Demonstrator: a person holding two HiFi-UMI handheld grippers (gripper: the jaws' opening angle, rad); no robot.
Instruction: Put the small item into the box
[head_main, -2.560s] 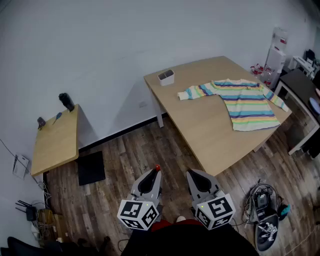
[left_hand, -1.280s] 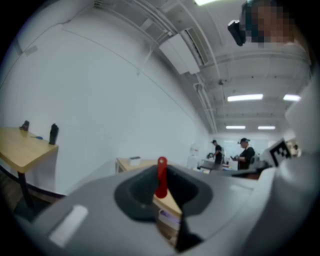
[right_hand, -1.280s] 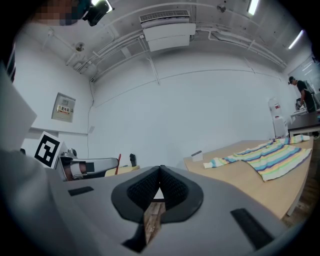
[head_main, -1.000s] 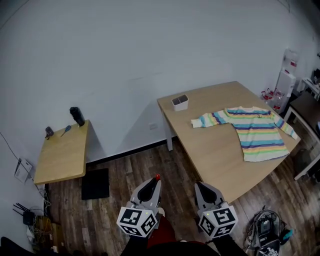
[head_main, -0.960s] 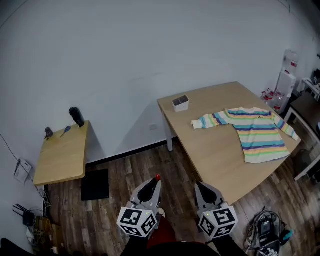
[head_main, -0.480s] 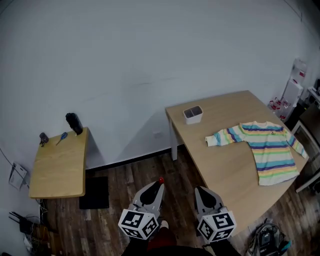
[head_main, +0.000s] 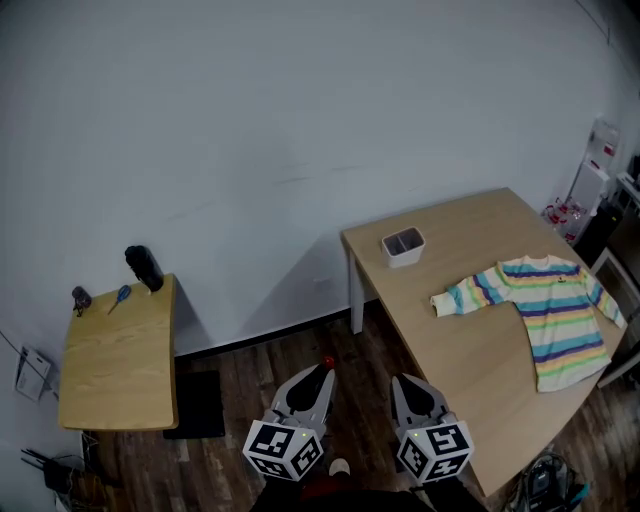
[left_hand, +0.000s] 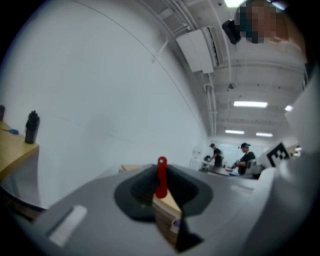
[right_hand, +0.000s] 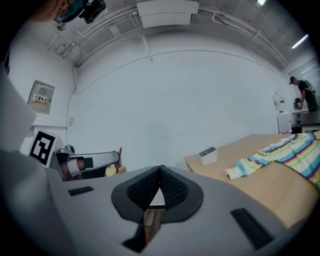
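Note:
A small red item (head_main: 328, 362) sticks out from the tips of my left gripper (head_main: 322, 372), which is shut on it. In the left gripper view the red item (left_hand: 161, 176) stands upright between the dark pads. My right gripper (head_main: 404, 384) is shut with nothing in it, its pads (right_hand: 160, 176) pressed together. Both grippers hang low over the wooden floor, well short of the tables. The white box (head_main: 403, 247) stands open-topped on the big table's far left corner, also seen as the box (right_hand: 206, 155) in the right gripper view.
A striped shirt (head_main: 545, 310) lies spread on the big wooden table (head_main: 470, 350). A small table (head_main: 115, 355) at the left carries a black bottle (head_main: 143, 268) and a blue screwdriver (head_main: 120, 297). A black mat (head_main: 200, 405) lies on the floor. Two people (left_hand: 245, 160) stand far off.
The view has swung left and lifted: the big table and shirt sit farther right, the small table closer. Both grippers keep their pose, the left still holding the red item.

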